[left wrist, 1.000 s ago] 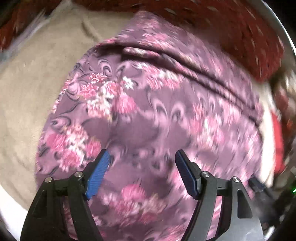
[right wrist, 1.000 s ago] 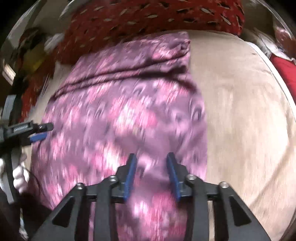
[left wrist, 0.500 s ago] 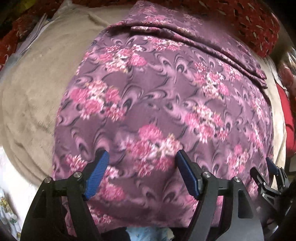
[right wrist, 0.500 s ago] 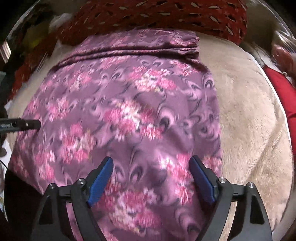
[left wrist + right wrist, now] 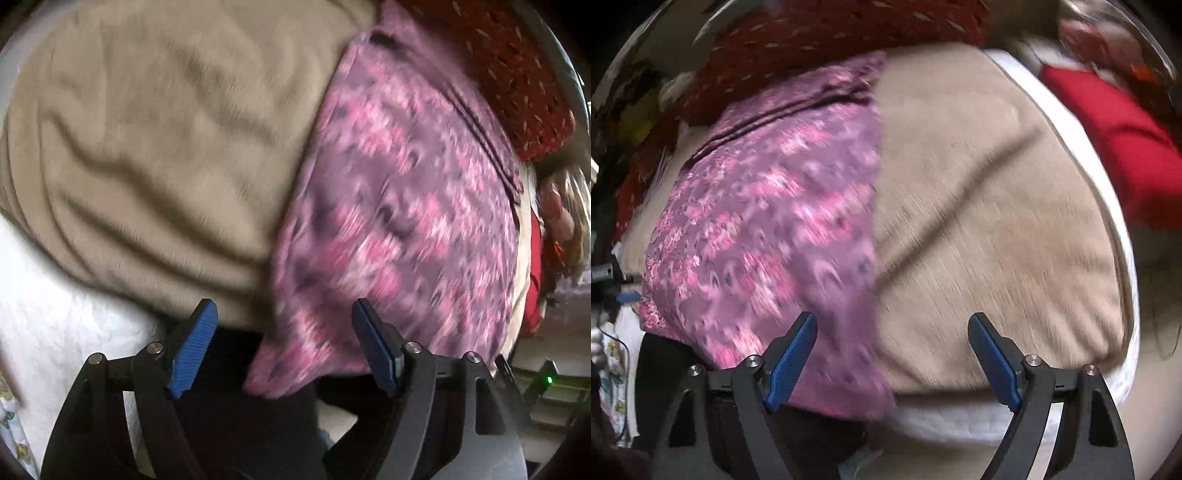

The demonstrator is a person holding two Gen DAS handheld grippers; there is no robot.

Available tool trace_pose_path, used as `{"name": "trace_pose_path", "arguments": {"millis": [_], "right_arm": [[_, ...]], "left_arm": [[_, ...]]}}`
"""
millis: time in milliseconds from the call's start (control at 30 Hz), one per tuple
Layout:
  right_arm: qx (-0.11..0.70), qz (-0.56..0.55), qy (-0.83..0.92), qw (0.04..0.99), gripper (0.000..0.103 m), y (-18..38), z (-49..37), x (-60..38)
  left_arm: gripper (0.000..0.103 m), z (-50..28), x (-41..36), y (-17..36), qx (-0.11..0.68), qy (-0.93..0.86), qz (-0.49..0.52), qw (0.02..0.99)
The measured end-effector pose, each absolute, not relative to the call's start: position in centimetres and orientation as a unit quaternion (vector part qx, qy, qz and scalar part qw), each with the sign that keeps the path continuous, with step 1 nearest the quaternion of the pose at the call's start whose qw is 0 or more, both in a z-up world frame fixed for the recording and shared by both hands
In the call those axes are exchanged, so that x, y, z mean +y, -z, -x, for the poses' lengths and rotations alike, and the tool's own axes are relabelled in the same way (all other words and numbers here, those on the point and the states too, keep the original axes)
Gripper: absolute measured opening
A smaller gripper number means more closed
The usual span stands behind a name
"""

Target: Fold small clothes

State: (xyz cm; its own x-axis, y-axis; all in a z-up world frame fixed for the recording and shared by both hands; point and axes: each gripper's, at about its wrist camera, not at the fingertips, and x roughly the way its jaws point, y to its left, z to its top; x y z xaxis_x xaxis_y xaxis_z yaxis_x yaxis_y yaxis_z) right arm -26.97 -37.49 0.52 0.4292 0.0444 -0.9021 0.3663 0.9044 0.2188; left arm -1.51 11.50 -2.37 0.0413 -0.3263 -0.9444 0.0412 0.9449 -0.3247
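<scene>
Left gripper (image 5: pixel 284 347): jaws apart, nothing clamped. In its view they sit at lower centre, straddling the cloth's (image 5: pixel 399 206) near-left corner, which overhangs the bed edge against something dark below. Pads not touching fabric as far as the blur lets me tell.

Left to right in the left wrist view: white sheet (image 5: pixel 55 314) at lower left, tan blanket (image 5: pixel 155 140) across the upper left and centre, purple floral cloth filling centre-right, red patterned fabric (image 5: pixel 517 92) at upper right.

Cloth lies flat on the blanket, a few pleats or folded layers bunched along its far edge, next to the red fabric.

Right gripper (image 5: pixel 892 354): jaws apart, nothing between the pads but air. In its view the left pad sits over the cloth's near-right edge and the right pad over bare blanket. Cloth occupies the left half of that frame; blanket the centre and right; a plain red item (image 5: pixel 1115 147) at far right, off the mattress edge.

Both views motion-blurred.

Judgement: between folds. Cloth is spread and partly folded, both grippers free and placed at the two near corners. The next move calls for lowering each gripper onto its corner, pinching one layer only, then carrying the near edge toward the far edge, keeping the two sides level so the fold lands square.

Risk: blanket nap caught with the right corner.
</scene>
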Motion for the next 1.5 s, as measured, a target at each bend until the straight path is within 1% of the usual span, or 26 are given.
{"name": "trace_pose_path", "arguments": {"millis": [133, 233, 267, 300, 333, 367, 400, 433, 467, 533, 600, 733, 867, 1033, 1267, 1500], "right_arm": [[0.52, -0.252, 0.065, 0.814, 0.085, 1.2, 28.6, -37.3], [0.51, -0.28, 0.028, 0.813, 0.085, 1.6, 28.6, -36.5], [0.507, -0.286, 0.008, 0.813, 0.082, 1.6, 28.6, -36.1], [0.506, -0.287, -0.008, 0.813, 0.073, 1.6, 28.4, -35.5], [0.509, -0.286, -0.028, 0.812, 0.068, 1.7, 28.3, -34.9], [0.513, -0.279, -0.037, 0.811, 0.051, 1.9, 28.0, -34.5], [0.518, -0.275, -0.036, 0.809, 0.026, 2.2, 27.8, -34.2], [0.522, -0.279, -0.038, 0.806, 0.014, 2.6, 27.6, -34.1], [0.521, -0.297, -0.046, 0.799, 0.012, 3.0, 27.6, -34.3], [0.502, -0.315, -0.054, 0.804, 0.012, 2.9, 28.0, -34.4], [0.481, -0.309, -0.074, 0.818, 0.011, 1.7, 28.5, -34.1], [0.439, -0.311, -0.098, 0.837, 0.011, -1.1, 28.8, -34.0], [0.406, -0.334, -0.096, 0.845, 0.011, -2.7, 28.5, -34.7], [0.379, -0.358, -0.092, 0.848, 0.011, -3.8, 28.6, -35.1], [0.345, -0.383, -0.108, 0.85, 0.011, -5.3, 27.9, -34.9], [0.303, -0.415, -0.124, 0.849, 0.011, -6.8, 25.1, -36.9]], "left_arm": [[0.075, 3.4, 11.6, 4.3, 0.704, 0.165, 0.115, 0.681], [0.075, 4.0, 10.5, 4.3, 0.696, 0.171, 0.094, 0.691], [0.075, 4.1, 9.8, 4.1, 0.693, 0.177, 0.092, 0.693], [0.075, 4.2, 9.5, 3.9, 0.688, 0.183, 0.093, 0.696], [0.072, 4.2, 8.9, 3.6, 0.682, 0.186, 0.093, 0.701], [0.066, 4.4, 8.8, 3.4, 0.678, 0.187, 0.09, 0.705], [0.042, 4.3, 8.5, 3.3, 0.674, 0.19, 0.087, 0.709], [0.028, 4.2, 8.1, 3.4, 0.675, 0.197, 0.082, 0.706], [0.01, 3.4, 6.4, 3.5, 0.679, 0.2, 0.079, 0.702], [0.01, 3.1, 6.8, 3.0, 0.674, 0.208, 0.09, 0.703], [0.01, 2.8, 7.9, 2.0, 0.666, 0.221, 0.109, 0.704], [0.01, 1.5, 7.8, 0.9, 0.652, 0.248, 0.172, 0.696], [0.009, 1.3, 8.9, -0.8, 0.63, 0.274, 0.22, 0.692], [0.01, 0.9, 8.5, -2.9, 0.602, 0.297, 0.238, 0.702], [0.01, -0.1, 9.2, -4.1, 0.584, 0.294, 0.278, 0.704], [0.01, -4.2, 8.6, -4.9, 0.562, 0.281, 0.316, 0.71]]}}
